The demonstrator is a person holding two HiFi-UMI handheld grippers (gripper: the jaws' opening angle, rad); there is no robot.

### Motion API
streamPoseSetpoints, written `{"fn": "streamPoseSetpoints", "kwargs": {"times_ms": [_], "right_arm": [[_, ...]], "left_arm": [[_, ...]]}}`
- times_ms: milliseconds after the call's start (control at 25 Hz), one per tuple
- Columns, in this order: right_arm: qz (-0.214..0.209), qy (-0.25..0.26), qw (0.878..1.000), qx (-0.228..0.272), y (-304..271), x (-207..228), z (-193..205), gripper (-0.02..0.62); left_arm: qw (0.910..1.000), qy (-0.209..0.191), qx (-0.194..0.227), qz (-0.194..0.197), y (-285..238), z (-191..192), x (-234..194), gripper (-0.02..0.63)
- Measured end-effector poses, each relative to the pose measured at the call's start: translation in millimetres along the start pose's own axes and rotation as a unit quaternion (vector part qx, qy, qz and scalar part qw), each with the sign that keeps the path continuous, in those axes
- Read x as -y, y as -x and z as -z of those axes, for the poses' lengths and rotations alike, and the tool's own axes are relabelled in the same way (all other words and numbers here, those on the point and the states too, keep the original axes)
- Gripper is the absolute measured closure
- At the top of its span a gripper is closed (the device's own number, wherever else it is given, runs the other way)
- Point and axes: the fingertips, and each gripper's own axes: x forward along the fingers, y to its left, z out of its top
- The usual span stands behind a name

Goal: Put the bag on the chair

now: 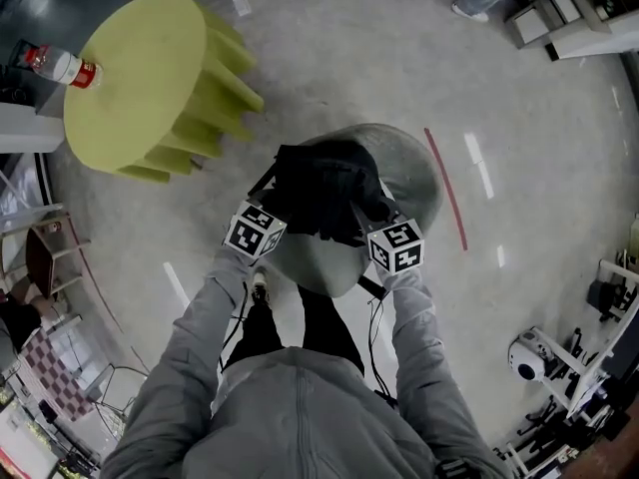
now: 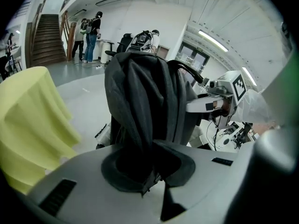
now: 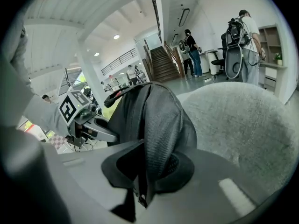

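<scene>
A black fabric bag (image 1: 319,190) hangs over the seat of a grey round upholstered chair (image 1: 424,173); whether it touches the seat I cannot tell. My left gripper (image 1: 284,206) is shut on the bag's left side, my right gripper (image 1: 363,214) on its right side. In the left gripper view, dark folds of the bag (image 2: 142,101) run down between the jaws of the left gripper (image 2: 147,174), and the right gripper (image 2: 223,99) shows beyond. In the right gripper view, the right gripper (image 3: 144,178) pinches the bag (image 3: 161,118), with the chair (image 3: 238,125) just behind.
A round table under a yellow-green cloth (image 1: 140,78) stands at the upper left, with a bottle (image 1: 60,66) on a ledge beside it. A red strip (image 1: 446,188) marks the floor right of the chair. Equipment (image 1: 559,367) crowds the lower right. People (image 2: 91,29) stand far off near stairs.
</scene>
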Motion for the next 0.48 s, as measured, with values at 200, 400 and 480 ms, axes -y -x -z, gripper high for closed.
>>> {"fn": "streamPoseSetpoints", "kwargs": {"times_ms": [200, 400, 480], "right_arm": [[0.026, 0.002, 1.0, -0.014, -14, 18, 3, 0.535], [0.037, -0.006, 0.999, -0.029, -20, 31, 8, 0.522], [0.034, -0.006, 0.999, -0.036, -20, 30, 14, 0.506]], "left_arm": [[0.9994, 0.033, 0.0, -0.005, -12, -4, -12, 0.538], [0.9989, 0.043, -0.007, -0.015, -21, -8, -15, 0.48], [0.9984, 0.047, -0.003, -0.031, -18, -7, -18, 0.46]]}}
